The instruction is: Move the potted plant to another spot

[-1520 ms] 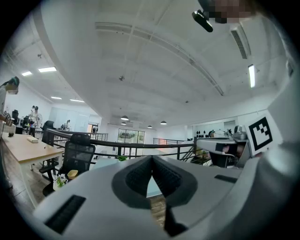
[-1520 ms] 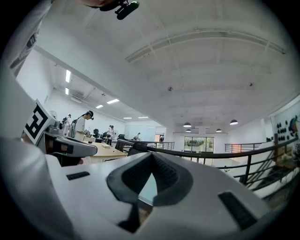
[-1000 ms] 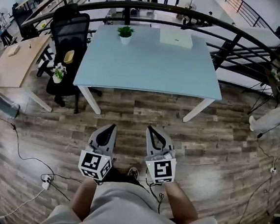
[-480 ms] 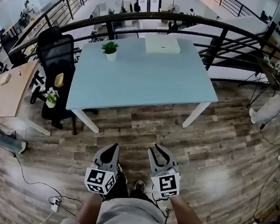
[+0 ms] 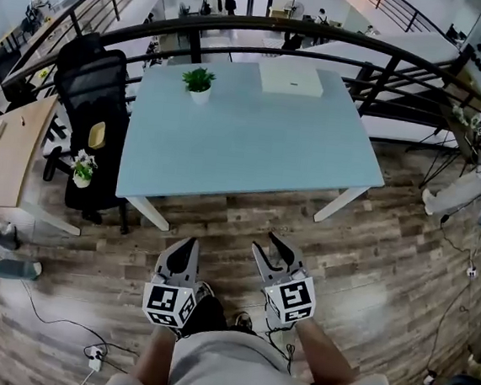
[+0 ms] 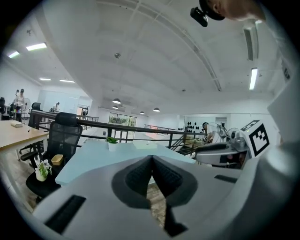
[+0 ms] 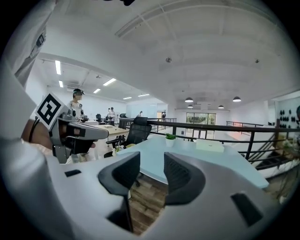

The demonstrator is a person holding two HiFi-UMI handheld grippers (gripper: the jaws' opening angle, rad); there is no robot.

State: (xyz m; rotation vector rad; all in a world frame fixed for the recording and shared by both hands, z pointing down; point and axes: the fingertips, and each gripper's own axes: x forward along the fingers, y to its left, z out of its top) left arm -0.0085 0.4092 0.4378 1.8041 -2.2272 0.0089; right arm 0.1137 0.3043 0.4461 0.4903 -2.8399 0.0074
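A small potted plant (image 5: pixel 198 83), green leaves in a white pot, stands at the far left of the light blue table (image 5: pixel 252 155). The same potted plant (image 6: pixel 111 143) is small and far off in the left gripper view, and it (image 7: pixel 171 139) sits beyond the jaws in the right gripper view. Both grippers hang over the wooden floor, short of the table's near edge. My left gripper (image 5: pixel 188 245) is shut and empty, jaws touching (image 6: pixel 152 157). My right gripper (image 5: pixel 270 245) is open, its jaws (image 7: pixel 152 163) having just been opening with nothing between them.
A flat white box (image 5: pixel 291 79) lies at the table's far edge, before a black railing (image 5: pixel 323 35). Left of the table a black office chair (image 5: pixel 90 88) carries a small flower pot (image 5: pixel 82 170). A wooden desk (image 5: pixel 3 156) is farther left. Cables (image 5: pixel 59 322) cross the floor; a person (image 5: pixel 478 181) stands right.
The right gripper's jaws have parted from shut to open. Both grippers and the view have moved toward the table, whose near edge now lies closer. The left gripper stays shut.
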